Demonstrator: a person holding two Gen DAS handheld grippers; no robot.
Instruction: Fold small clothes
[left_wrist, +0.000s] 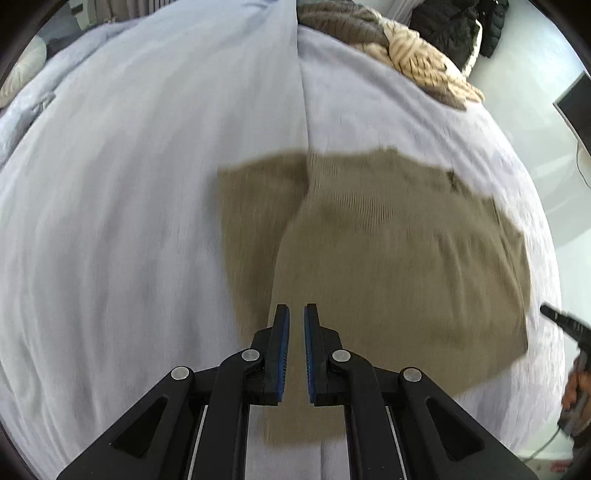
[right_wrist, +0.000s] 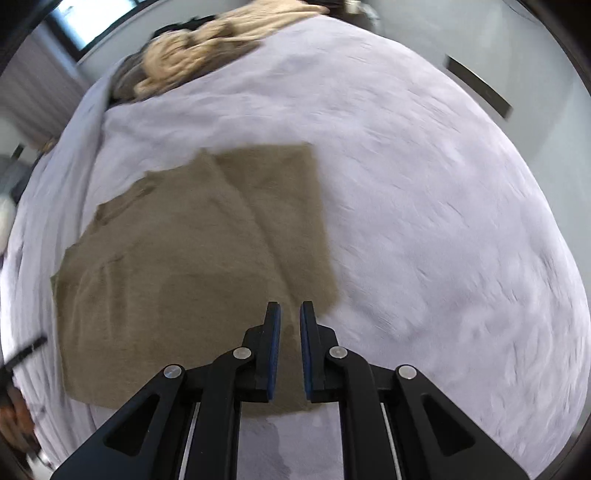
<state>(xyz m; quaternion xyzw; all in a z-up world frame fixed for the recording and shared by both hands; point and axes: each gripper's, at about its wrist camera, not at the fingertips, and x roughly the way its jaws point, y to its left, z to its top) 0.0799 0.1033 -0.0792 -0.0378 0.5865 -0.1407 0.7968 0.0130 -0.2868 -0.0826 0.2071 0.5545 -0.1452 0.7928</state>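
A tan knit garment (left_wrist: 388, 251) lies flat and partly folded on the pale lilac bed cover (left_wrist: 129, 221). It also shows in the right wrist view (right_wrist: 177, 266). My left gripper (left_wrist: 296, 314) hovers above the garment's left part, jaws a narrow gap apart, holding nothing. My right gripper (right_wrist: 290, 312) hovers above the garment's near right corner, jaws a narrow gap apart, holding nothing. The tip of the right gripper shows at the right edge of the left wrist view (left_wrist: 557, 319). Both views are blurred by motion.
A heap of beige and brown knitwear (left_wrist: 413, 55) lies at the far edge of the bed, also in the right wrist view (right_wrist: 192, 55). Dark jackets (left_wrist: 458, 26) lie beyond it. The bed cover (right_wrist: 443, 221) stretches right of the garment. Pale floor (left_wrist: 535, 74) lies past the bed's right edge.
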